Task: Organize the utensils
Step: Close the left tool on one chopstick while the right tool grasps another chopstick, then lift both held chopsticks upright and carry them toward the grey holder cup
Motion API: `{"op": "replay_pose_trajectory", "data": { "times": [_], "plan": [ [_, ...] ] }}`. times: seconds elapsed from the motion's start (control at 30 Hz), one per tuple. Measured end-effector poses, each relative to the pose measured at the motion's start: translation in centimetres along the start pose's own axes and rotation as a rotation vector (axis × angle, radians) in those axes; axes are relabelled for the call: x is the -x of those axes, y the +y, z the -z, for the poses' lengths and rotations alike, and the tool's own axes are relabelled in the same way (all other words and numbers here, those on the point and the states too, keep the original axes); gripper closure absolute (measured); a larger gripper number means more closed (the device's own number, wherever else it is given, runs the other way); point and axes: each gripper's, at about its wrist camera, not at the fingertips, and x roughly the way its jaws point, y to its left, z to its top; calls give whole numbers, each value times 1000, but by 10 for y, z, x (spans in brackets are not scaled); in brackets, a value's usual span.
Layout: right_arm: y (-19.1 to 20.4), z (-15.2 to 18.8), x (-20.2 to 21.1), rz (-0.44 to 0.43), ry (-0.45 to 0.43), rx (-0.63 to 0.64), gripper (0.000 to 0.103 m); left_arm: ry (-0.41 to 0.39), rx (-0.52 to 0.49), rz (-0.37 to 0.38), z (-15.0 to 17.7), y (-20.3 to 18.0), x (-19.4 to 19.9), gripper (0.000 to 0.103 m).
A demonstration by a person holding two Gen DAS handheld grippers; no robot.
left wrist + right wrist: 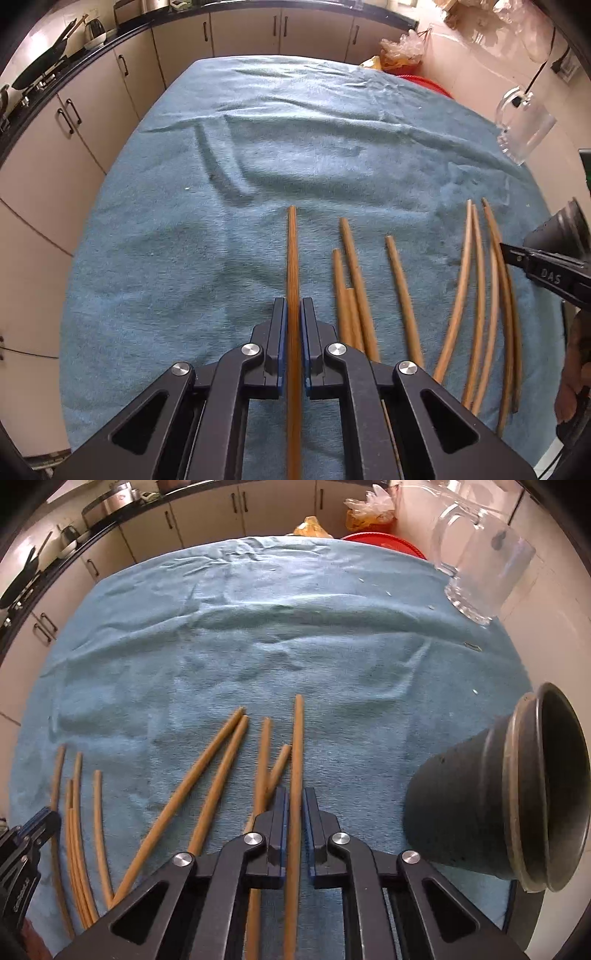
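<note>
Left wrist view first: the left gripper [293,314] is clamped on a single wooden chopstick [292,258], blue pads pressed to either side of the shaft, the stick running straight ahead over the blue towel [258,147] that covers the table. Just to its right lie three or four loose chopsticks [354,280], roughly parallel, two of them overlapping. Further right, a second bunch of chopsticks [476,295], bowed by the lens. The tip of the right gripper [513,254] pokes in from the right edge, over that bunch. A clear glass mug [524,125] stands at the towel's far right edge, and cream kitchen cabinets [92,122] wrap around the back.

Over to the right wrist view: the right gripper [295,797] is closed on its own chopstick [297,746], pads tight against it, the stick pointing ahead. Loose ones fan out to its left, two side by side [207,779] on a diagonal, two more crossing just beside the jaws. At the left edge, the left gripper [37,827] sits over the other bunch. To the right, close by, a dark cup [480,805] appears tipped towards the camera's right. The glass mug [480,561] stands at the far right corner.
</note>
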Motion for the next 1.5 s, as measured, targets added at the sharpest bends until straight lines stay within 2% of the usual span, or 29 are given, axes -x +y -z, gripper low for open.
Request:
{"op": "replay_pose_trajectory", "data": {
  "times": [0.13,0.27,0.43,0.57,0.7,0.8,1.1,1.37,1.5],
  "plan": [
    [-3,8,13,-22,-48,-12,96,-68,6,40,6,1,19,97],
    [-8,28,53,-84,-153,-22,96,-148,5,49,14,-1,50,97],
    [-15,62,108,-207,-312,-22,96,-267,11,62,30,-10,98,97],
    [-22,88,135,-272,-402,-28,96,-323,4,65,44,-19,125,97],
    [-31,110,156,-288,-483,-41,96,-356,-3,73,54,-24,145,97],
    [-39,121,166,-313,-522,-57,96,-376,-12,84,58,-29,159,97],
    [-70,138,183,-350,-568,-125,96,-407,-28,109,55,-50,179,97],
    [-104,144,203,-390,-619,-192,96,-425,-57,146,43,-84,187,97],
    [-125,146,212,-398,-655,-243,96,-431,-79,188,33,-107,192,97]
  ]
}}
